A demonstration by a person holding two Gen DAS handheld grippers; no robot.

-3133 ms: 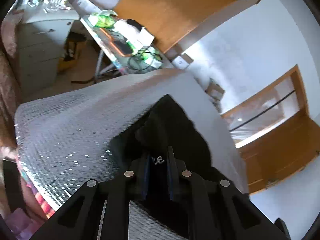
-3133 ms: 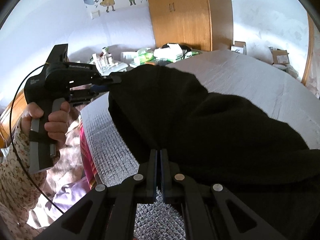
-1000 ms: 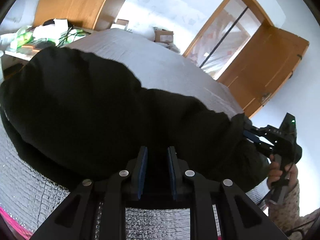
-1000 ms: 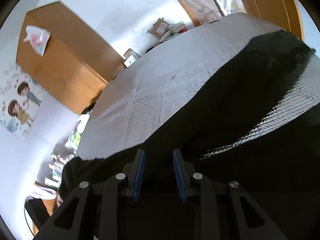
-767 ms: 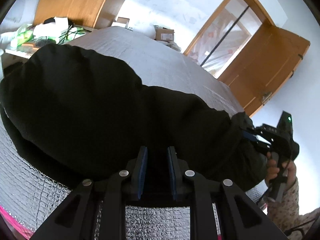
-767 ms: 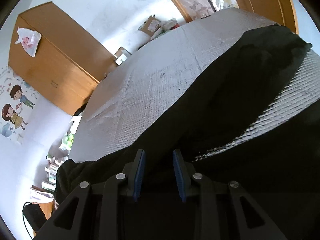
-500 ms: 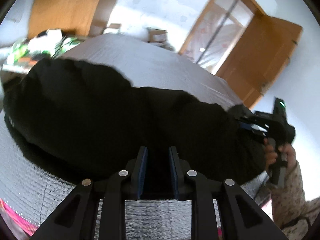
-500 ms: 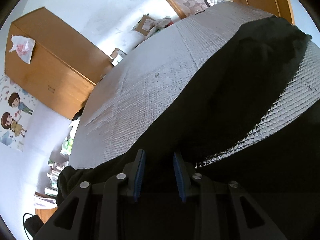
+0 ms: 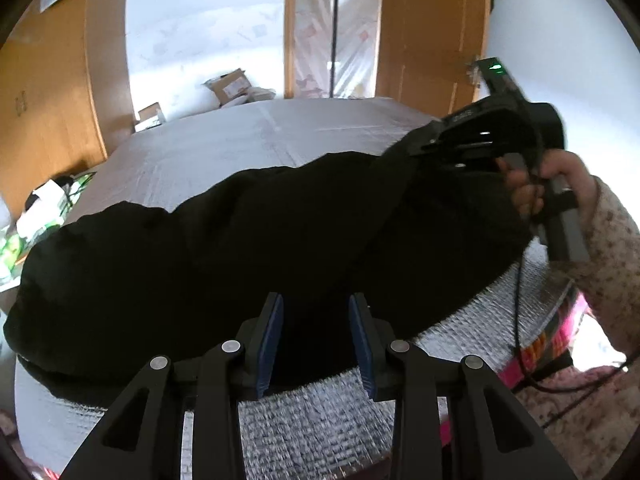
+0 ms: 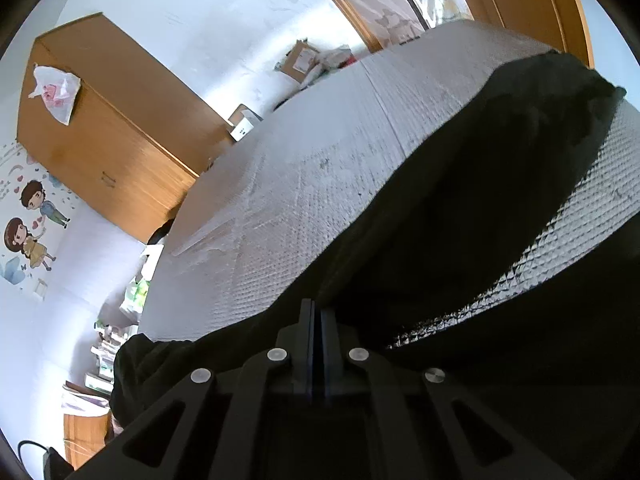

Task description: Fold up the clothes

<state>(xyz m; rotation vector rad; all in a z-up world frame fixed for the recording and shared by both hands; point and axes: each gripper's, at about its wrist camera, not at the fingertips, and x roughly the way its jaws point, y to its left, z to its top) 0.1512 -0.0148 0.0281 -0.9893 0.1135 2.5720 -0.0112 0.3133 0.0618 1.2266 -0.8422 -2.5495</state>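
One silver quilted mat (image 9: pixel 280 148) covers the surface. On it lies one black garment (image 9: pixel 208 240), long, rumpled, spread along the mat's near edge. Two grippers: the left gripper (image 9: pixel 316 332), fingers spread, hovers over the garment; the right gripper (image 10: pixel 317 320) is clamped on the garment's edge.

A home bedroom is indicated. A wooden wardrobe (image 10: pixel 100 140) is seen. Cartoon wall stickers (image 10: pixel 28 220) are stuck beside the wardrobe.
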